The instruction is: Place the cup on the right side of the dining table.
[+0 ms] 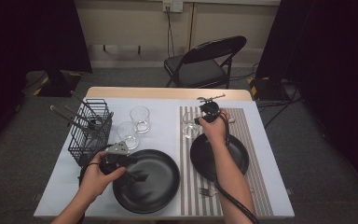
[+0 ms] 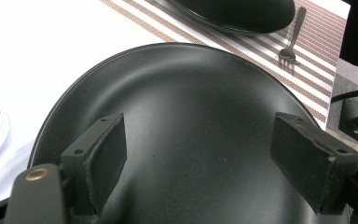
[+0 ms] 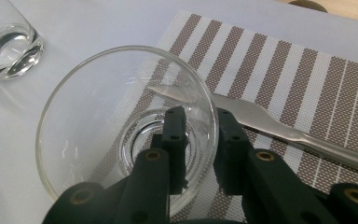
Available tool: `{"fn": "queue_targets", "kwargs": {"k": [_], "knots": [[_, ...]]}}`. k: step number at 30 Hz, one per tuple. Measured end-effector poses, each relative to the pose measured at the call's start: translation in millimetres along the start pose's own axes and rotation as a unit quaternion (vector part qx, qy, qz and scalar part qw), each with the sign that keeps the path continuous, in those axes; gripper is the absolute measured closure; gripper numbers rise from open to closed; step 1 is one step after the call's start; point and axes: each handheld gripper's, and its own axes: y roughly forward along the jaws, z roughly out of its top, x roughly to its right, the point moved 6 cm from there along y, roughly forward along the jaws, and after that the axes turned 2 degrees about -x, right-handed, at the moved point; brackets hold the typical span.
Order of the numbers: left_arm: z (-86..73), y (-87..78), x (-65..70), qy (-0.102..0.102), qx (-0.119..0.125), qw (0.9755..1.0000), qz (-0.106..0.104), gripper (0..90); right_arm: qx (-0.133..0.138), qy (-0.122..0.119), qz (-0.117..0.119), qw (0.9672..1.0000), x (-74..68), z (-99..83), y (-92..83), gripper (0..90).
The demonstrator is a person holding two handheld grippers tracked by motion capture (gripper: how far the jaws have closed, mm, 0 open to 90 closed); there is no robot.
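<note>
Noting the right gripper point(image 3: 200, 126) pinching the wall of the glass point(image 3: 74, 121), one jaw reaching inside the rim and the other pressing on the outside. Placing the glass on the far left part of the striped placemat point(image 3: 307, 84), just beyond the smaller black plate point(image 1: 235, 161), and apparently standing upright on the mat. Flagging the thin hold as the main hazard: gripping only a narrow strip of smooth, curved wall, so risking the glass pivoting or slipping out on any lift or tilt, and cracking if squeezed harder. Flagging also the knife point(image 3: 270, 121) lying just behind the glass, possibly touching it, though not confirming contact; sliding the glass that way risking knocking the knife across the mat or tipping the glass over its handle. Noting the left gripper point(image 2: 198, 149) hovering with jaws spread wide over the large black plate point(image 2: 182, 84) at the near left, holding nothing. Cautioning against lowering it carelessly, thereby striking the plate or shoving it toward the fork point(image 2: 289, 49) near the front edge of the mat. Watching two more glasses point(image 1: 140, 119) standing between the wire rack point(image 1: 91, 135) and the mat, close enough for catching in a careless sweep.
</note>
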Motion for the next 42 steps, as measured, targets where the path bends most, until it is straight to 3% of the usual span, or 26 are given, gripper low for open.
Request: {"fn": "queue_targets", "kwargs": {"k": [16,23,42], "knots": [[1.7,0.5,-0.1,0.003,-0.001,1.0000,-0.002,18.4,0.002,0.005,0.002,1.0000,-1.7,1.1,-0.6,71.6],[1.0,2.8,-0.1,0.005,-0.007,1.0000,-0.002,18.5,0.010,0.020,0.009,0.9997,0.7,1.8,-4.3,59.5],[2.9,3.3,1.9,0.004,-0.002,1.0000,-0.004,18.6,0.030,0.015,0.017,0.9993,-3.9,8.1,-16.2,33.5]]}}
